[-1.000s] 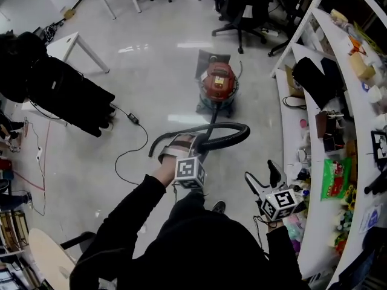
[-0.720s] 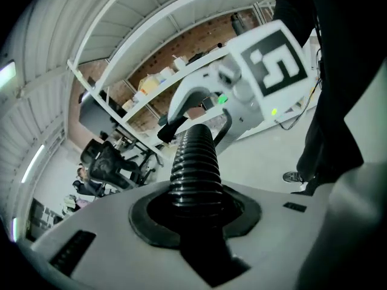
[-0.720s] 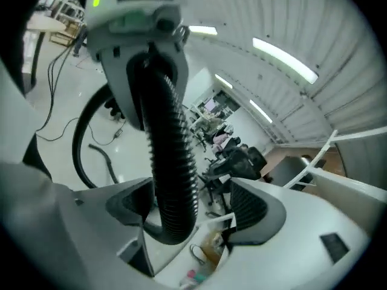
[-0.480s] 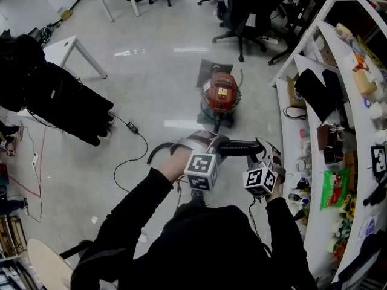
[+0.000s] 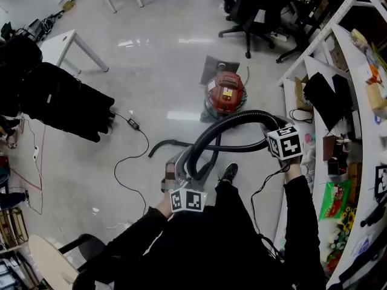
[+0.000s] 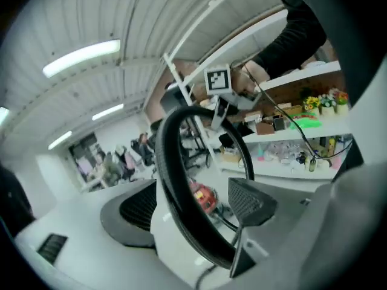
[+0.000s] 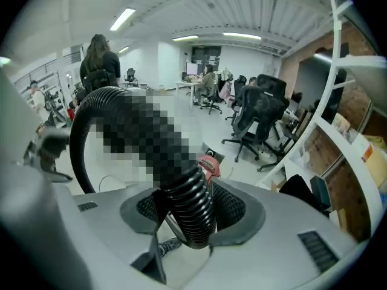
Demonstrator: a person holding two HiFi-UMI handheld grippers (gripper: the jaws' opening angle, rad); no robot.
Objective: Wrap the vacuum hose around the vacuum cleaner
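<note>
The red vacuum cleaner (image 5: pixel 225 94) stands on the floor ahead of me, and it also shows small in the left gripper view (image 6: pixel 202 198) and the right gripper view (image 7: pixel 208 165). Its black ribbed hose (image 5: pixel 208 135) rises in a big loop between my two grippers. My left gripper (image 5: pixel 178 173) is low and near my body. Its jaws have just been opening, and the hose (image 6: pixel 175 192) runs loose through the gap (image 6: pixel 193 204). My right gripper (image 5: pixel 272 128) is out to the right. Its jaws have just closed, and both pads pinch the hose (image 7: pixel 181 186).
The hose's far end (image 5: pixel 160 145) lies on the floor left of the vacuum. A black cable (image 5: pixel 130 156) snakes across the floor. Dark bags (image 5: pixel 60 98) and a white table (image 5: pixel 66 44) are at the left, office chairs (image 5: pixel 248 11) behind, and loaded shelves (image 5: pixel 338 101) along the right.
My right gripper swung in from the right, closed on the hose and carried it up and right. My left gripper opened and drew back toward my body. The loop grew larger.
</note>
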